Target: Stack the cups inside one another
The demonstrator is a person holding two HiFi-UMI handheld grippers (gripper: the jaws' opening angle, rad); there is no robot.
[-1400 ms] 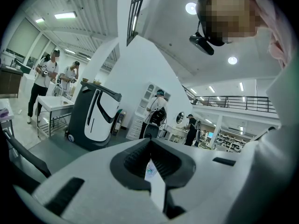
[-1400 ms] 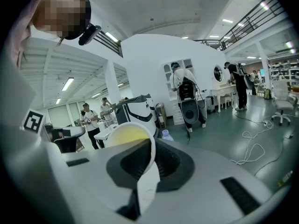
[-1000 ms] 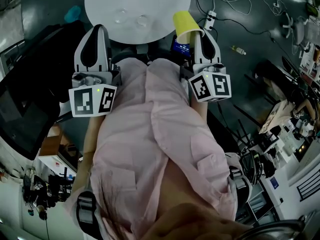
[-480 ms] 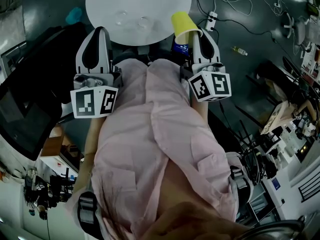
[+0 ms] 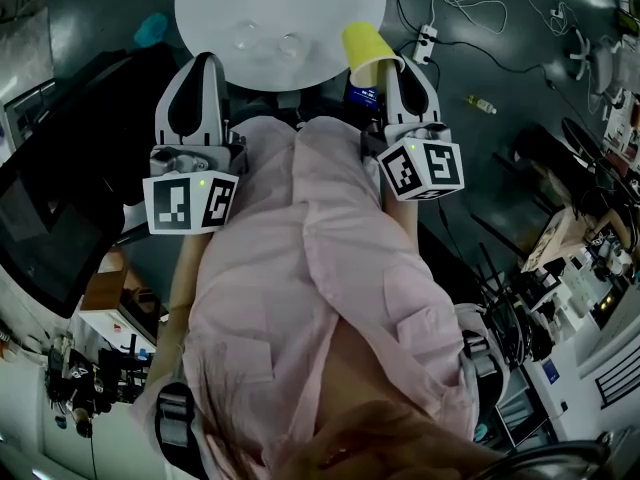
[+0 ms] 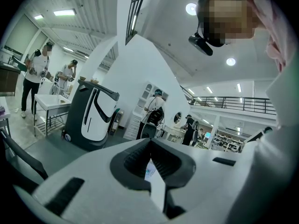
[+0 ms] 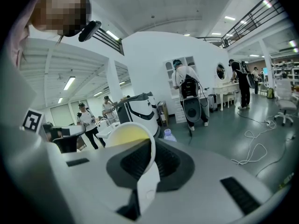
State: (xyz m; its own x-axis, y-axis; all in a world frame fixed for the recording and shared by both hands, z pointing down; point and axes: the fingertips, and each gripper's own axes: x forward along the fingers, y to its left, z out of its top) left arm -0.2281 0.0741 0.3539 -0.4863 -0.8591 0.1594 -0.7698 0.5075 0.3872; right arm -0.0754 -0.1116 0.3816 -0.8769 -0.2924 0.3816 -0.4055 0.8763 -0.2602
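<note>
A yellow cup (image 5: 362, 46) hangs at the near right edge of the round white table (image 5: 330, 8). My right gripper (image 5: 393, 66) is shut on its rim. In the right gripper view the cup's wall (image 7: 126, 136) stands pinched between the dark pads, mouth towards the camera, and the right gripper (image 7: 150, 164) holds it tilted. Two clear cups (image 5: 244, 34) (image 5: 289, 42) sit side by side on the table's near part. My left gripper (image 5: 203, 60) hovers at the table's near left edge, shut and holding nothing. In its own view the left gripper (image 6: 150, 164) shows its pads meeting.
A power strip with cables (image 5: 425, 38) and a small bottle (image 5: 480, 103) lie on the dark floor to the right. A teal object (image 5: 152, 26) lies left of the table. Several people and a white-and-black machine (image 6: 91, 118) stand in the hall beyond.
</note>
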